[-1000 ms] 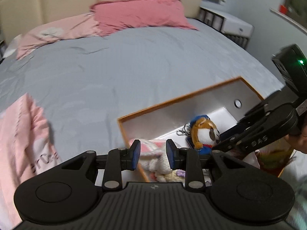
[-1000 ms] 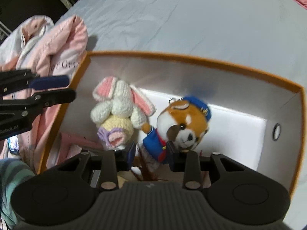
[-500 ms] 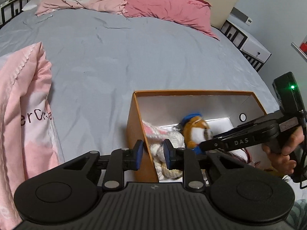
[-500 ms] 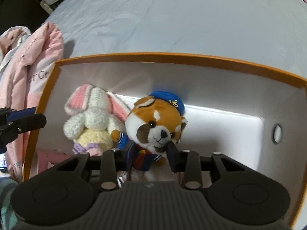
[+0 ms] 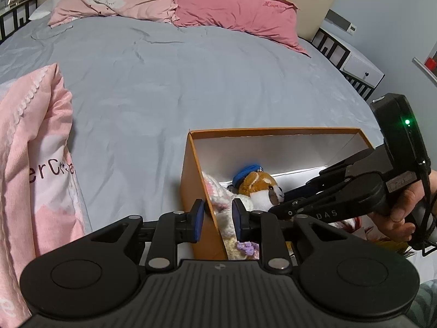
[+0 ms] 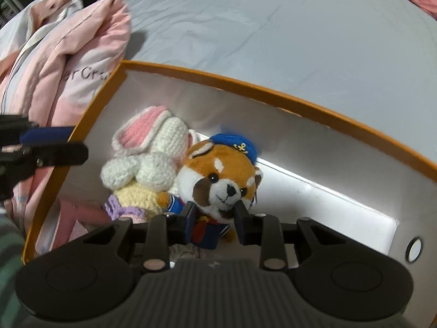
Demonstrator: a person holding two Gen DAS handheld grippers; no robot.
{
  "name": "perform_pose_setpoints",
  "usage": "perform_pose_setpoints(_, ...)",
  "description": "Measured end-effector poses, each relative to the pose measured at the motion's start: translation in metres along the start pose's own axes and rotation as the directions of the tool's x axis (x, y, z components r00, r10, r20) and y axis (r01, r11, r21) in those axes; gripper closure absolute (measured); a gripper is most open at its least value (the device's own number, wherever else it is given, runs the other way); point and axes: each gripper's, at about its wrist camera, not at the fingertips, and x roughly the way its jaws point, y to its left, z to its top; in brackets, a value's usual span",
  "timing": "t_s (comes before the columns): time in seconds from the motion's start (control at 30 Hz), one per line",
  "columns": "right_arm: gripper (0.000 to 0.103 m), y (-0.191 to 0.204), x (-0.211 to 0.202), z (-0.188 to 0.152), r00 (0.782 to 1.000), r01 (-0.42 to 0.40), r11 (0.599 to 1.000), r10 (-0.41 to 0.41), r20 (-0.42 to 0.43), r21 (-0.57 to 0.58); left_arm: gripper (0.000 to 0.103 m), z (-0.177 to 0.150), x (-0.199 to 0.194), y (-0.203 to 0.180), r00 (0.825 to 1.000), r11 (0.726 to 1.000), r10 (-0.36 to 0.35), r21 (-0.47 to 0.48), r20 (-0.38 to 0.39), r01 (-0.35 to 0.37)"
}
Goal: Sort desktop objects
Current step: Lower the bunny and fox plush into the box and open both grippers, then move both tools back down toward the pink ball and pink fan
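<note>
An orange box (image 5: 195, 180) with a white inside lies on the grey bed; it also shows in the right wrist view (image 6: 300, 104). Inside it, a red panda plush with a blue sailor cap (image 6: 221, 180) leans against a crocheted white rabbit with pink ears (image 6: 153, 161). My right gripper (image 6: 214, 218) is inside the box, its jaws on either side of the panda's body, gripping it. The panda also shows in the left wrist view (image 5: 259, 186). My left gripper (image 5: 217, 218) straddles the box's near left wall, its jaws partly open and empty.
A pink folded quilt (image 5: 32, 164) lies left of the box. Two pink pillows (image 5: 232, 11) rest at the headboard. A white nightstand (image 5: 355, 63) stands right of the bed. A pink item (image 6: 76, 218) lies in the box's near corner.
The left gripper has moved closer to the box's left wall. The right gripper has lifted and turned the panda plush upright, and the rabbit has tipped with it.
</note>
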Motion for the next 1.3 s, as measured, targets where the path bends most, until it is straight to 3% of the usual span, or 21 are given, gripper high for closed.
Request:
perform_pose_setpoints(0.2,0.067,0.008,-0.011,-0.005,0.998,0.059,0.998,-0.058,0.02,-0.031,0.078,0.003,-0.007,-0.004,0.999,0.999,0.048,0.019,0.017,-0.048)
perform_pose_setpoints(0.37,0.067,0.014,-0.043,-0.014,0.988,0.106,0.994,-0.105,0.115,-0.003,0.078,0.002,-0.036,-0.019,0.992,0.995,0.083,0.054,0.094,-0.088)
perform_pose_setpoints(0.57,0.065,0.037,-0.114,-0.061,0.936,0.108,0.994,-0.102,0.337,-0.001,0.078,-0.021,-0.084,-0.061,0.976,0.984,0.032,0.162,0.214,-0.068)
perform_pose_setpoints(0.63,0.063,0.045,-0.137,-0.085,0.915,0.112,0.994,-0.11,0.388,0.016,0.078,-0.034,-0.098,-0.075,0.977,0.98,-0.009,0.196,0.214,-0.034)
perform_pose_setpoints(0.73,0.063,0.052,-0.162,-0.127,0.904,0.096,0.993,-0.115,0.411,0.068,0.078,-0.049,-0.107,-0.094,0.984,0.972,-0.059,0.232,0.167,0.019)
perform_pose_setpoints(0.9,0.063,0.058,-0.171,-0.198,0.918,0.096,0.966,-0.18,0.355,0.241,0.078,-0.087,-0.106,-0.125,0.99,0.958,-0.121,0.271,0.078,0.095)
perform_pose_setpoints(1.1,0.063,0.031,-0.14,-0.269,0.966,0.11,0.848,-0.214,0.145,0.519,0.078,-0.131,-0.09,-0.147,0.991,0.95,-0.134,0.281,-0.025,0.135)
perform_pose_setpoints(1.23,0.06,0.026,-0.122,-0.287,0.978,0.151,0.816,-0.207,0.038,0.558,0.078,-0.157,-0.08,-0.166,0.987,0.942,-0.139,0.297,-0.084,0.158)
perform_pose_setpoints(1.3,0.06,0.032,-0.118,-0.286,0.973,0.182,0.835,-0.23,0.028,0.52,0.077,-0.167,-0.074,-0.173,0.984,0.937,-0.137,0.309,-0.11,0.165)
